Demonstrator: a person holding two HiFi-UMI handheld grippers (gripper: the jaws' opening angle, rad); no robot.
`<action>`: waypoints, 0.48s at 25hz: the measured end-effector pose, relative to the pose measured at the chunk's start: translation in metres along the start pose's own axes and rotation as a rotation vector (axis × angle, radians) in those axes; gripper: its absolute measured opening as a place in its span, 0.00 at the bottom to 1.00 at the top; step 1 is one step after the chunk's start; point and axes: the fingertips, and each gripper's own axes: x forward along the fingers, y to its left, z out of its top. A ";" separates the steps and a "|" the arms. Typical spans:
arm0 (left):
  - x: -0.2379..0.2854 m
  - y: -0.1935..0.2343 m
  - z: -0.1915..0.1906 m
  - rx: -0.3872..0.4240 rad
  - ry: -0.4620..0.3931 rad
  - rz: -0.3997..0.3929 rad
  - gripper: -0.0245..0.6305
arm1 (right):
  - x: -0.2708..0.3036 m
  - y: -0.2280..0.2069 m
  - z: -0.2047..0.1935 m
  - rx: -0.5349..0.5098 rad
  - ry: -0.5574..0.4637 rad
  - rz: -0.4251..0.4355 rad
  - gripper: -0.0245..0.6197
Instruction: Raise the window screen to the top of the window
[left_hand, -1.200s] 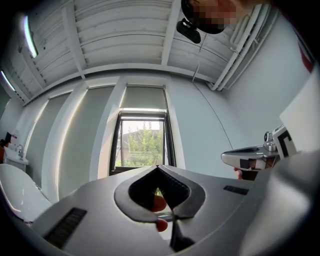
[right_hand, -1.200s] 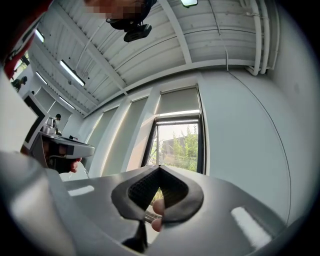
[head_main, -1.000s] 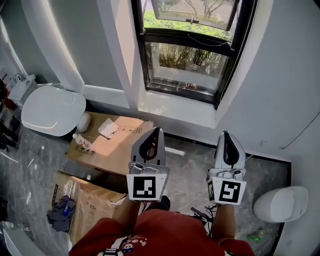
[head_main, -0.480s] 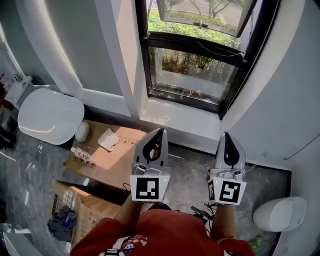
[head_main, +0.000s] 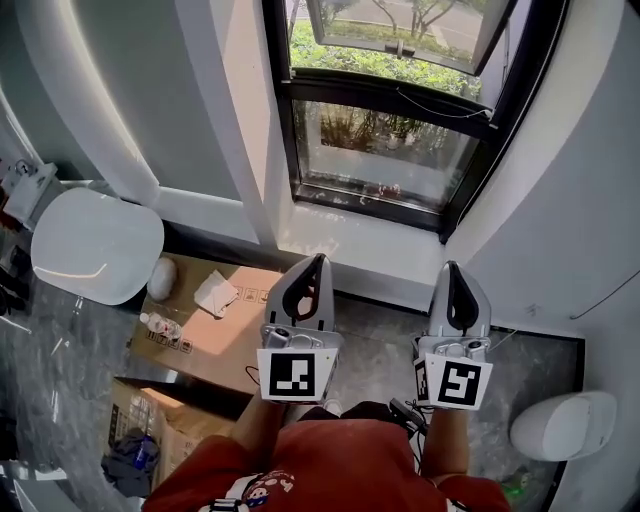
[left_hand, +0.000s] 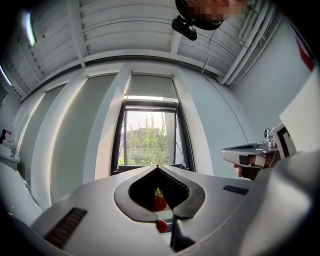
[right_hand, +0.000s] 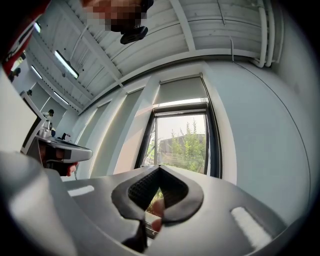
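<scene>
since a second ago the window (head_main: 400, 60) has slid lower and grown in the head view, and the cardboard box (head_main: 215, 300) has drifted toward the left edge, so we have come closer. both grippers sit where they did in that view. our left gripper (head_main: 316, 260) and right gripper (head_main: 452, 267) are pinched together with nothing between the jaws, both aimed at the window and well short of it.

the window screen (head_main: 385, 150) appears to be the hazy lower panel inside the black frame (head_main: 285, 120), topped by a dark crossbar (head_main: 400, 100) with a thin cord (head_main: 445, 108) sagging along it; we cannot be sure from here. we judge the screen light, soft and easy to tear or poke through, so we should not grab the panel itself. the stiff crossbar is where to take hold, one gripper toward each end, lifting evenly so it does not skew or jam.
</scene>
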 end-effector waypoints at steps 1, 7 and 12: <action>0.002 0.001 -0.001 -0.007 0.003 -0.001 0.04 | 0.001 -0.001 -0.001 -0.002 0.004 -0.003 0.05; 0.011 0.002 -0.009 -0.014 0.006 -0.002 0.04 | 0.005 -0.007 -0.011 -0.002 0.016 -0.012 0.05; 0.024 0.010 -0.013 0.005 -0.017 0.015 0.04 | 0.022 -0.012 -0.019 0.001 -0.003 -0.012 0.05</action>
